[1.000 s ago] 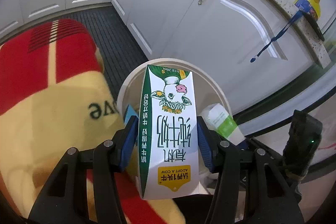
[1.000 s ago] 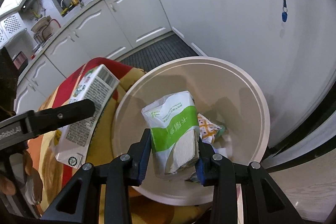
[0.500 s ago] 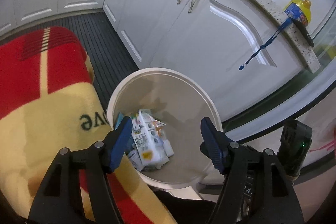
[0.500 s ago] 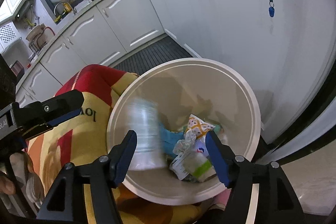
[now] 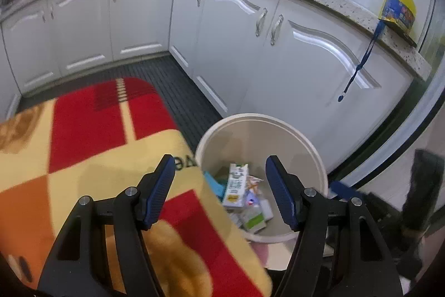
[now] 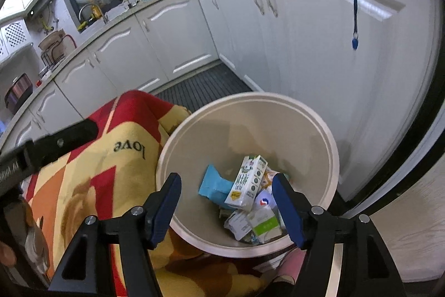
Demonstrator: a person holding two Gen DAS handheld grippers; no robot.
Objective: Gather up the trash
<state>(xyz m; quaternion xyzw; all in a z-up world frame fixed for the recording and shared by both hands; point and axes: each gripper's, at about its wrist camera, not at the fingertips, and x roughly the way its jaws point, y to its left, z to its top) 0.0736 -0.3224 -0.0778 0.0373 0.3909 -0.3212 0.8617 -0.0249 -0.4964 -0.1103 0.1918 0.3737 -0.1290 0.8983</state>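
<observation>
**Both grippers empty above the waste bin**

Your left gripper (image 5: 219,185) stands with its jaws spread wide and nothing between the blue pads; it touches no object. You hold it high, tilted down and forward, so that one finger lies over the red-and-yellow blanket (image 5: 91,157) and the other over the white bin (image 5: 258,120). Your right gripper (image 6: 226,203) is likewise spread wide and empty, its pads framing the bin (image 6: 331,146) from above, clear of the rim. In the right wrist view, your left gripper's black finger (image 6: 59,142) crosses the frame at left, over the blanket (image 6: 91,185) printed with "love".

The trash lies at the bottom of the bin: a milk carton (image 6: 246,185) leans tilted on the heap, a blue packet (image 6: 214,184) lies just beside it, and a green-and-white tissue pack (image 6: 265,224) lies nearest you among crumpled wrappers. In the left wrist view the carton (image 5: 236,185) appears between the pads. The bin stands on the floor between the blanket's edge and white cabinets (image 5: 306,68).
</observation>
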